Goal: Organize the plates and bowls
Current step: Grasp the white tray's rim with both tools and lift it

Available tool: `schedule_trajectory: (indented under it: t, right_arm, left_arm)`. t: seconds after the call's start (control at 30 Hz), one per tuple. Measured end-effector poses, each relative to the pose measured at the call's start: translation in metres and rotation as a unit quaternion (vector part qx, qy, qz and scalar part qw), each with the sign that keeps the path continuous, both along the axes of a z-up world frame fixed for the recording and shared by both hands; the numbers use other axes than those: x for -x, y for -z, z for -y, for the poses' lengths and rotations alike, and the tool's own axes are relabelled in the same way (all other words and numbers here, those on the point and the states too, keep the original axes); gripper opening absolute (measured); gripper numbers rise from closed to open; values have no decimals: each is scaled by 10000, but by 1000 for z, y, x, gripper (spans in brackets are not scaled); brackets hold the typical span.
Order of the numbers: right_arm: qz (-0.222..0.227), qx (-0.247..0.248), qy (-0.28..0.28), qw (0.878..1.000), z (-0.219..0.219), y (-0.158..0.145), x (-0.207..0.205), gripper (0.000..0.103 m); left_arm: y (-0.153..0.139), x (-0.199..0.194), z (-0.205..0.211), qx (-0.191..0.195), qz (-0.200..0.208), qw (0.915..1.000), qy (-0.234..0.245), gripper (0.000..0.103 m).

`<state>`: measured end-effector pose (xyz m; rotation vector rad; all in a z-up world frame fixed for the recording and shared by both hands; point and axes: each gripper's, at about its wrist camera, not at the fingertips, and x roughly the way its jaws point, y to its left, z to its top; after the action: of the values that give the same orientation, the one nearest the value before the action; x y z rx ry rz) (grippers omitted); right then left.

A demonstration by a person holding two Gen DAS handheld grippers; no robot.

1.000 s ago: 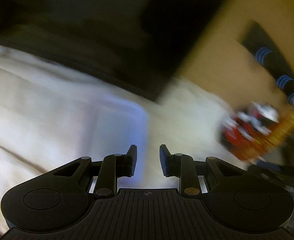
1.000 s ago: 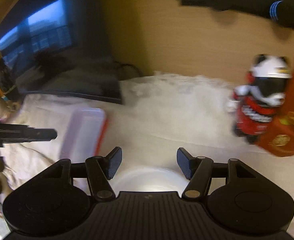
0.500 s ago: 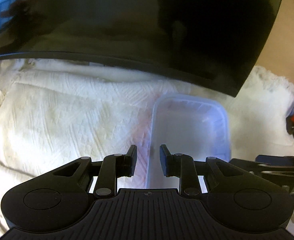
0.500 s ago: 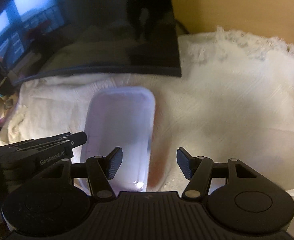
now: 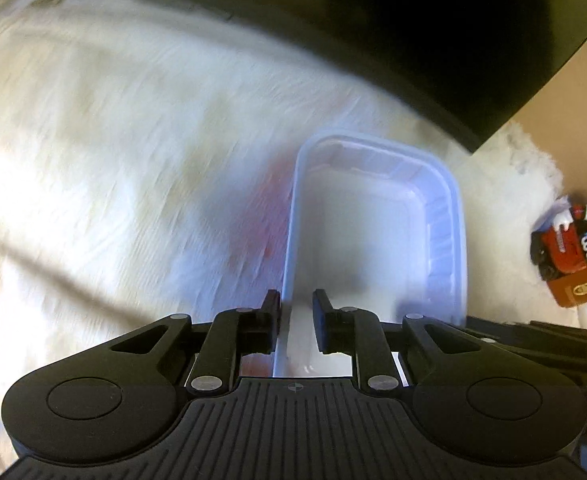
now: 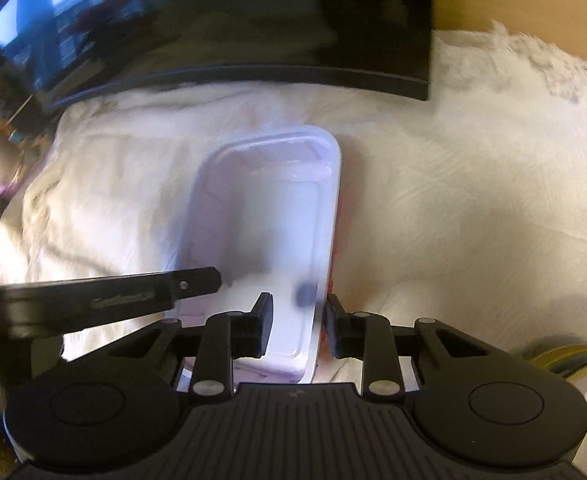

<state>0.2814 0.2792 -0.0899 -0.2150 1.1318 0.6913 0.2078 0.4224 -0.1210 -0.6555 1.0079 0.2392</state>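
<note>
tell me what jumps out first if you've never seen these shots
A translucent plastic container sits open on a white cloth, with the left gripper straddling its left rim and the right gripper straddling its right rim, jaws apart. Behind it stands a big dark monitor; at far right in the left view stands a red toy figure.

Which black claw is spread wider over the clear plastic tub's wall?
The right gripper, astride the clear tub's right wall; the left gripper straddles the left wall with a narrower gap.
</note>
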Motion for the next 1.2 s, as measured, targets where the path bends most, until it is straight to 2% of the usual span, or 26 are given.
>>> schedule_trajectory:
  t: [0.1, 0.3, 0.47, 0.6, 0.7, 0.87, 1.07, 1.2]
  right_arm:
    - [11, -50, -217, 9998, 8, -6, 21, 28]
    - [-544, -134, -421, 9975, 35, 1, 53, 30]
    - [-701, 40, -459, 9965, 38, 17, 62, 30]
    - [-614, 19, -411, 9973, 39, 19, 63, 30]
    - [-434, -5, -345, 9985, 35, 17, 62, 30]
    - [-366, 13, -227, 9991, 27, 24, 53, 30]
    - [-597, 20, -104, 9982, 23, 39, 50, 31]
    - [-511, -172, -89, 9985, 26, 22, 53, 31]
  left_arm:
    - [-9, 25, 13, -100, -2, 9999, -48, 20]
    - [-5, 72, 36, -27, -344, 9994, -80, 20]
    - [19, 75, 32, 256, -598, 9977, -167, 19]
    - [28, 68, 34, 100, -547, 9983, -152, 19]
    - [32, 67, 31, 192, -489, 9984, -192, 19]
    - [28, 72, 28, 247, -374, 9989, -156, 20]
    - [29, 73, 21, 293, -384, 9987, -163, 19]
    - [15, 74, 22, 172, -291, 9993, -163, 19]
